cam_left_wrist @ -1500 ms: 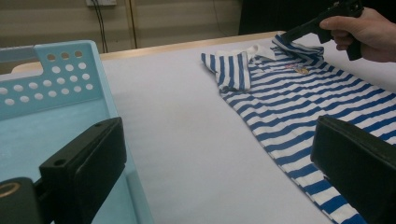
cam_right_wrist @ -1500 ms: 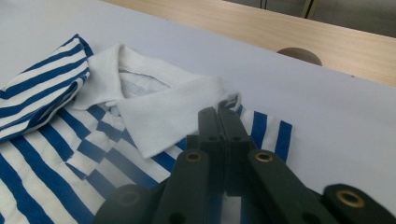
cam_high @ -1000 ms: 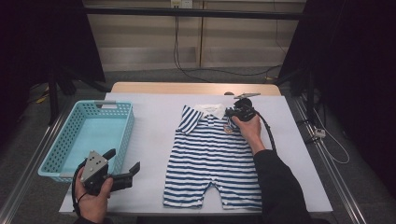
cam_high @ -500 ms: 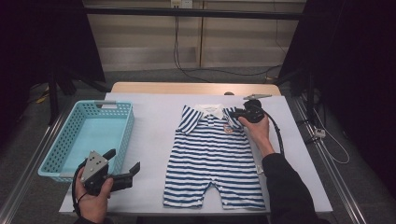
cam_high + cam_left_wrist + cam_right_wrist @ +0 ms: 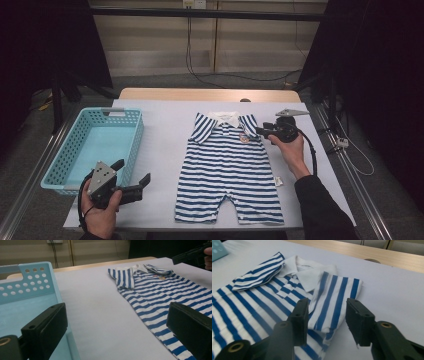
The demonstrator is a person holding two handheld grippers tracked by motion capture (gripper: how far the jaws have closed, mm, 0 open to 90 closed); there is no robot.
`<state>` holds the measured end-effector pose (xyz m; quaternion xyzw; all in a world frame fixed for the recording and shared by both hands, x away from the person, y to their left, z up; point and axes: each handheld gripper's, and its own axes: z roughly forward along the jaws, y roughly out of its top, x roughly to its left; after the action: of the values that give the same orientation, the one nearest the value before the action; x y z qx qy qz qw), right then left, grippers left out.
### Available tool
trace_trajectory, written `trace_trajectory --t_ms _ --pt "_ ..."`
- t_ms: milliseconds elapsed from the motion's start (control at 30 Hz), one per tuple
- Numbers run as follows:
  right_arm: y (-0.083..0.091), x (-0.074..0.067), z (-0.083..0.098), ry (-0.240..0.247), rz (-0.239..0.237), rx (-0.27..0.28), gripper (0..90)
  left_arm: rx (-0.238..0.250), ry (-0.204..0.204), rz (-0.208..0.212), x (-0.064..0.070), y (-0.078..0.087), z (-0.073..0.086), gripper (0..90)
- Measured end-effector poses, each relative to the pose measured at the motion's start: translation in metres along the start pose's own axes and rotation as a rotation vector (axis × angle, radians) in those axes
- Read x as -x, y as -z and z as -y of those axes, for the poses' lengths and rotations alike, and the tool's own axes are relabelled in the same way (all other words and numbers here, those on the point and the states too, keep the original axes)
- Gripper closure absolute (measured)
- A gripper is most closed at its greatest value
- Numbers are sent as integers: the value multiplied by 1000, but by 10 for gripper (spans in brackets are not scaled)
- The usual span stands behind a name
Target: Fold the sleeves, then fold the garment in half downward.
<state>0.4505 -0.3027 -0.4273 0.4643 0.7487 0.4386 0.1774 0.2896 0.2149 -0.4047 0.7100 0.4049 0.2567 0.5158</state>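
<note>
A blue-and-white striped baby romper (image 5: 230, 170) lies flat on the white table, collar at the far end. My right gripper (image 5: 261, 131) hovers at the romper's right shoulder. Its jaws have just been opening and now stand open (image 5: 327, 312). The short sleeve (image 5: 337, 302) lies on the table under the gap, and the pads do not touch it. My left gripper (image 5: 134, 172) rests at the front left, open and empty (image 5: 117, 322), pointing across the table towards the romper (image 5: 160, 290).
A light blue perforated basket (image 5: 122, 114) stands empty at the left, right beside my left gripper; its wall (image 5: 25, 282) is close to the left jaw. Bare white table lies between basket and romper. Cables trail from both grippers.
My right gripper has drawn away to the right from the collar area, and its jaws have opened and let go of the sleeve. The left hand has stayed put.
</note>
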Motion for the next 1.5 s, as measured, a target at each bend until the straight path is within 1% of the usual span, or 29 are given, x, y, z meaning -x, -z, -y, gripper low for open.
trace_trajectory --t_ms 133,233,333,367,433,467,500,533,567,667,733,767,800,867,967,1000,1033,1067,1100,1133,1167,1200,1233,1300,1333,1367,1400,1467,1500 --pt "13 -6 5 -14 -9 43 403 31 -7 -21 3 2 -3 36" --pt "22 -11 7 0 -3 69 344 30 0 -3 5 2 -3 36" --pt "31 -16 9 -7 -5 105 284 23 -4 16 9 0 -4 36" --pt "33 -18 10 -6 -9 111 262 24 -17 20 11 -2 -5 36" --pt "38 -22 13 -21 -25 115 222 0 -72 24 15 -6 -7 36" --pt "40 -24 15 -11 -17 118 216 -9 -90 33 18 -9 -8 35" --pt "42 -27 17 -9 -14 118 210 5 -78 50 22 -13 -9 35" --pt "44 -29 19 -12 -22 120 202 -4 -72 66 25 -16 -10 35" --pt "47 -31 21 -17 -29 124 201 -1 -72 80 27 -19 -12 35" --pt "57 -38 28 0 -29 131 186 -2 -73 107 35 -29 -15 36" --pt "64 -41 33 9 -30 132 188 -12 -97 115 39 -36 -17 35" --pt "67 -43 35 10 -26 131 183 -14 -99 126 40 -39 -17 35" --pt "70 -44 37 19 -25 131 172 -19 -88 135 42 -43 -17 35" --pt "73 -46 42 14 -26 121 171 -23 -75 132 44 -50 -17 35" --pt "79 -50 51 11 -32 112 166 -30 -75 150 49 -57 -18 35" --pt "81 -51 53 14 -34 116 165 -47 -87 165 49 -59 -19 35" --pt "84 -52 55 10 -37 117 165 -54 -78 176 50 -61 -19 35" --pt "87 -53 57 12 -36 120 165 -47 -79 173 51 -63 -18 35" --pt "89 -54 60 0 -41 113 172 -50 -73 169 51 -65 -17 35" --pt "91 -54 61 -15 -48 104 172 -77 -76 163 50 -69 -15 35" --pt "93 -54 63 -32 -52 96 173 -88 -84 152 51 -71 -13 36" --pt "93 -53 64 -27 -52 93 176 -110 -106 147 52 -74 -12 36" --pt "95 -53 65 -33 -49 84 180 -122 -104 164 51 -77 -11 35" --pt "98 -53 67 -29 -48 81 186 -144 -113 179 51 -81 -10 36" --pt "100 -53 68 -22 -35 78 194 -153 -101 188 51 -84 -10 35" --pt "101 -53 69 -25 -27 65 204 -160 -95 192 50 -87 -9 36" --pt "102 -53 71 -29 -29 57 214 -180 -109 197 50 -90 -9 36" --pt "102 -53 75 -37 -25 29 231 -219 -109 200 51 -95 -6 42" --pt "101 -53 76 -32 -24 12 250 -224 -108 210 51 -98 -5 42"
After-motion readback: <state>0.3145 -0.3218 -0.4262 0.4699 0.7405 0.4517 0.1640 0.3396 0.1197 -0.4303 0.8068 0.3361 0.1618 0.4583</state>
